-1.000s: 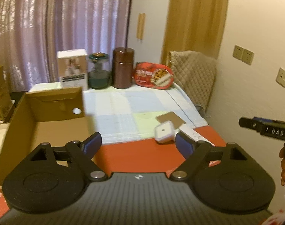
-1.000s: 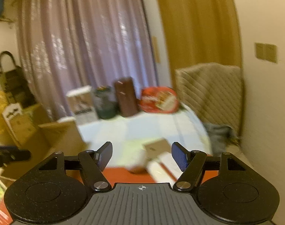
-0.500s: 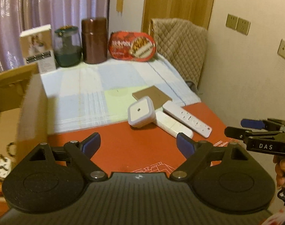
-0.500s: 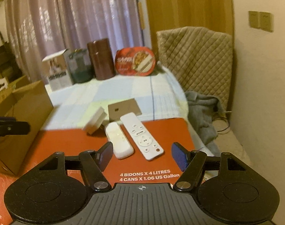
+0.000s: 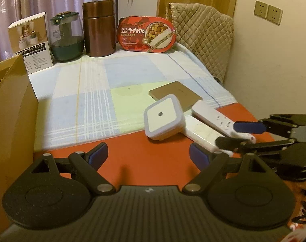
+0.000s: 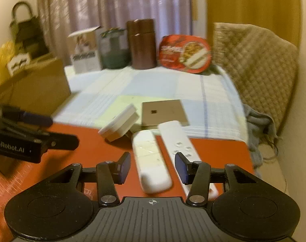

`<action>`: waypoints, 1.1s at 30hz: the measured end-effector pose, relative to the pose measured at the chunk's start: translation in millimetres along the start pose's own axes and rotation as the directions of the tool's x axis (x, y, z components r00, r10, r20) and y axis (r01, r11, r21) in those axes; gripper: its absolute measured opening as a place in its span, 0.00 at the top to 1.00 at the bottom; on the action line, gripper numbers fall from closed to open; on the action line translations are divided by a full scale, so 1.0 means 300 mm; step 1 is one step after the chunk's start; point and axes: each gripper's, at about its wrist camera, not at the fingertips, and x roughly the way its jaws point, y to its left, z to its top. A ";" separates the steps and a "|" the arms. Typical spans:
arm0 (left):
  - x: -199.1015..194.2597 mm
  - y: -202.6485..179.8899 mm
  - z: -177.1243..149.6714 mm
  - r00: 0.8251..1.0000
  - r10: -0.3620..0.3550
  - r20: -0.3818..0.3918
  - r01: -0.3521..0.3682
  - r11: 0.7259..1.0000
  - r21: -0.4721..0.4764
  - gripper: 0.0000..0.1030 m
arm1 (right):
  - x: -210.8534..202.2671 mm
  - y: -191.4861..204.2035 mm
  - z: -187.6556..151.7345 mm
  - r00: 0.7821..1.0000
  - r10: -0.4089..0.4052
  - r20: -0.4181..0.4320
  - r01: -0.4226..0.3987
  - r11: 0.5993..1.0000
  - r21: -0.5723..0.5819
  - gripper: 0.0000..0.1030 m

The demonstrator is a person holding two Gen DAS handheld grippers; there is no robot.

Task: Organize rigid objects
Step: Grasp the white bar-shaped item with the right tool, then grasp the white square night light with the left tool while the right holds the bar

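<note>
The right claw (image 6: pixel 153 167) has just been closing, its jaws now either side of the near end of the short white remote (image 6: pixel 150 161) on the red bench (image 6: pixel 219 151), pads not yet touching it. Just right of that remote lies the longer white remote (image 6: pixel 178 141); at its far-left end a square white device (image 6: pixel 119 124) leans tilted, and a flat brown box (image 6: pixel 163 113) lies beyond it. The left claw (image 5: pixel 148 157) hangs wide open and empty, left of that remote, with a cardboard box (image 5: pixel 11 111) further left.
</note>
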 end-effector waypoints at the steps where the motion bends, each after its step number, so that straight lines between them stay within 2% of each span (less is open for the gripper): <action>1: 0.009 0.005 0.001 1.000 0.002 0.000 -0.002 1.000 -0.001 0.17 | 0.028 0.007 0.000 1.000 -0.004 -0.009 0.004 1.000 -0.015 0.56; 9: 0.069 0.041 -0.011 1.000 0.002 -0.010 -0.003 1.000 -0.018 0.17 | 0.160 0.046 -0.008 0.997 -0.050 -0.052 0.043 0.990 -0.133 0.57; 15: 0.078 0.057 -0.019 1.000 0.006 -0.011 -0.007 0.999 -0.033 0.17 | 0.175 0.045 -0.009 0.998 -0.041 -0.047 0.035 0.991 -0.127 0.63; 21: 0.072 0.062 -0.020 1.000 0.000 -0.004 0.000 0.999 -0.046 0.17 | 0.138 0.046 -0.015 0.998 -0.024 -0.058 0.022 0.999 -0.040 0.64; 24: 0.076 0.062 -0.022 1.000 -0.008 -0.006 0.008 0.999 -0.053 0.17 | 0.096 0.043 -0.022 0.999 -0.020 -0.030 0.020 1.000 0.013 0.64; 33: 0.125 0.047 0.008 0.998 -0.065 0.023 0.067 0.993 -0.101 0.17 | 0.007 0.017 -0.004 0.993 -0.092 0.076 0.087 0.994 0.068 0.64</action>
